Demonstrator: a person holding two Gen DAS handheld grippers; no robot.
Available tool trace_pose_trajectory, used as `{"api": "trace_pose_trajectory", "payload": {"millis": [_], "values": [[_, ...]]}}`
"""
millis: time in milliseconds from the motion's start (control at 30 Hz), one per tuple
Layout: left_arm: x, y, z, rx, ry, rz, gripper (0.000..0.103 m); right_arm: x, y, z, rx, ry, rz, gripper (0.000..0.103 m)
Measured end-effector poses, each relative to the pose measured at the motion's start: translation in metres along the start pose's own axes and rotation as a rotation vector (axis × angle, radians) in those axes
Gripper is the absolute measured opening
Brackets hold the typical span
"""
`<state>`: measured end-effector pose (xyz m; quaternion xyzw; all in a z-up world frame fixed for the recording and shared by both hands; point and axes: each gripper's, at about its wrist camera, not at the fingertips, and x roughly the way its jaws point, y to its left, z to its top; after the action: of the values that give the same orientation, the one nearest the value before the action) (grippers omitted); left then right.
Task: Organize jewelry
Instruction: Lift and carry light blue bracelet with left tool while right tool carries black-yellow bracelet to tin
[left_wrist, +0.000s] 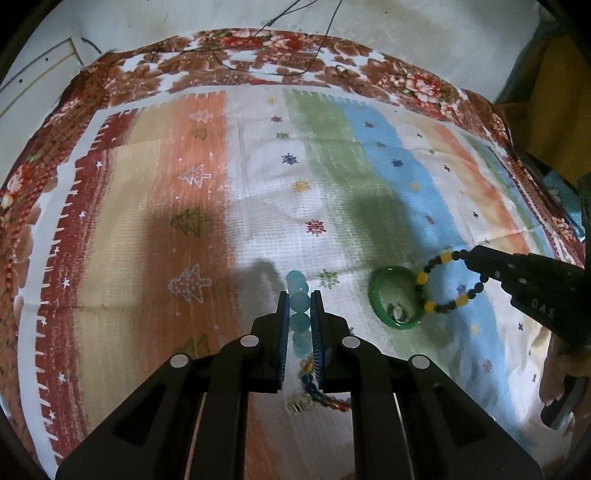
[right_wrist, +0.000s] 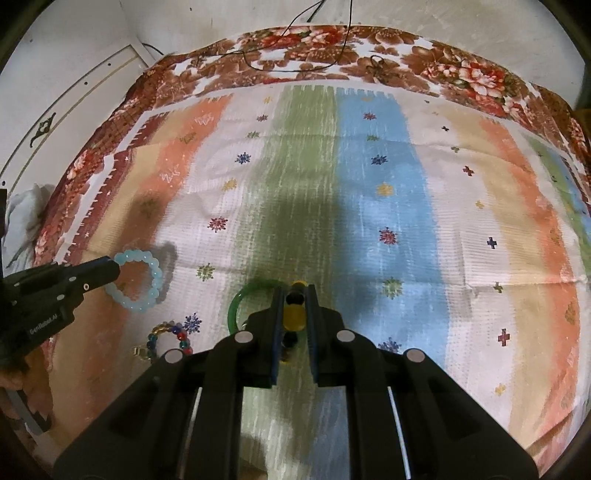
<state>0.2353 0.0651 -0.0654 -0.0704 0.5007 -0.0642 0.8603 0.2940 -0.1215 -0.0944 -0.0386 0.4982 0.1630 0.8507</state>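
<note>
My left gripper (left_wrist: 299, 301) is shut on a pale blue bead bracelet (left_wrist: 298, 308), which hangs above the striped cloth; from the right wrist view that bracelet (right_wrist: 138, 280) dangles as a ring off the left gripper (right_wrist: 110, 267). My right gripper (right_wrist: 295, 295) is shut on a yellow-and-black bead bracelet (right_wrist: 294, 314), also lifted; in the left wrist view this bracelet (left_wrist: 448, 282) hangs from the right gripper (left_wrist: 471, 258). A green bangle (left_wrist: 395, 295) lies flat on the cloth, with a small clear item inside it. A multicoloured bead bracelet (right_wrist: 170, 338) lies on the cloth below the left gripper.
A striped, snowflake-patterned cloth (right_wrist: 369, 184) covers a floral bedspread (right_wrist: 332, 48). Black cables (right_wrist: 295, 44) trail across the far edge. A white panel (right_wrist: 74, 96) stands at the far left. A person's hand (left_wrist: 561, 373) holds the right gripper's handle.
</note>
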Motion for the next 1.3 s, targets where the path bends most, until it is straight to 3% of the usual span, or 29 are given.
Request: {"api": "trace_pose_trajectory", "payload": {"millis": [1300], "values": [[-0.1,-0.073,-0.06,0.134,-0.146,-0.076,0.011,-0.108,0.018,-0.062,-0.04,-0.124,0.114,0.013]]}}
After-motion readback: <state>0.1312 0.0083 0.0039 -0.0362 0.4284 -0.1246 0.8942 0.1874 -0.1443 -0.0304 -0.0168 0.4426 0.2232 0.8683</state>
